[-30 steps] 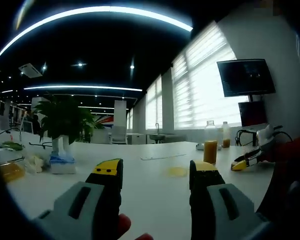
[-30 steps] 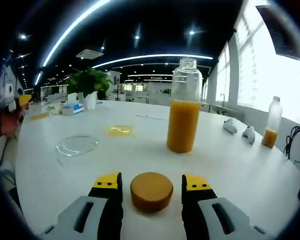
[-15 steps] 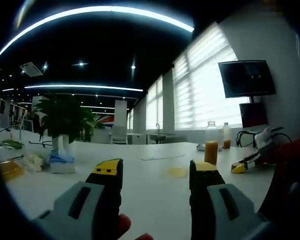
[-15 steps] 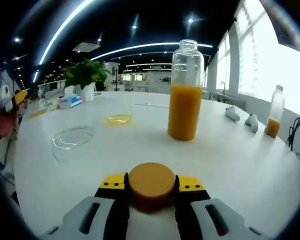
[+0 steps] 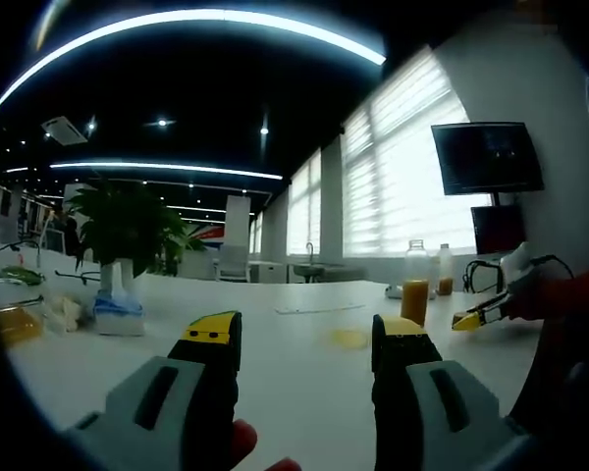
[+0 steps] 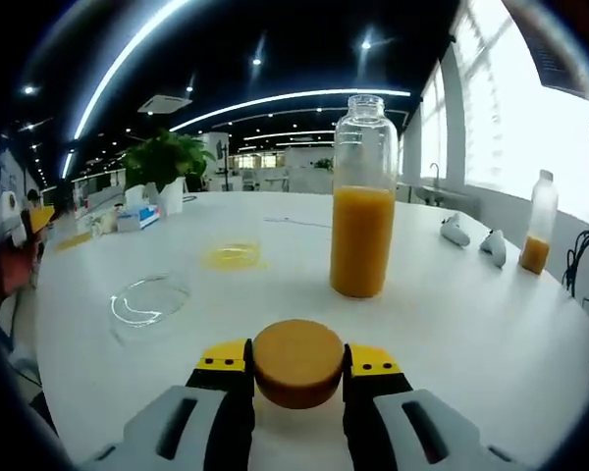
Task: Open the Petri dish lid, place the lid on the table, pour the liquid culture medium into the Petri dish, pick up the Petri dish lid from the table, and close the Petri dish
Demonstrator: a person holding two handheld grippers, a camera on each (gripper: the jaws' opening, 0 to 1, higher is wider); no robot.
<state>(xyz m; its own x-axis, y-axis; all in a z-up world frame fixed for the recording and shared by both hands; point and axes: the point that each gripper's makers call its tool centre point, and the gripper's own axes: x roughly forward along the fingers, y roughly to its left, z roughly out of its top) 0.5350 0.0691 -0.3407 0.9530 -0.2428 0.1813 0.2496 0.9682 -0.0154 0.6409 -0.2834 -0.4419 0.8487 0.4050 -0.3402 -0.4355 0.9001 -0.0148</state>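
My right gripper (image 6: 296, 355) is shut on a round orange bottle cap (image 6: 296, 365), low over the white table (image 6: 442, 324). Beyond it stands the uncapped glass bottle (image 6: 361, 231), about half full of orange liquid. A Petri dish (image 6: 234, 257) holding yellow medium lies further back to the left, and its clear lid (image 6: 149, 299) rests on the table nearer and further left. My left gripper (image 5: 304, 339) is open with nothing between its jaws. In the left gripper view the bottle (image 5: 414, 289) and the dish (image 5: 348, 338) lie ahead, and the right gripper (image 5: 476, 316) shows at the right.
A smaller bottle (image 6: 537, 235) with orange liquid stands at the far right, near two white objects (image 6: 469, 238). A potted plant (image 6: 167, 162) and a tissue box (image 6: 137, 216) stand at the table's far left. A dark monitor (image 5: 486, 157) hangs on the wall.
My right gripper has shut on the orange cap, which a second ago lay loose between its open jaws. The left gripper stays open, its view barely shifted.
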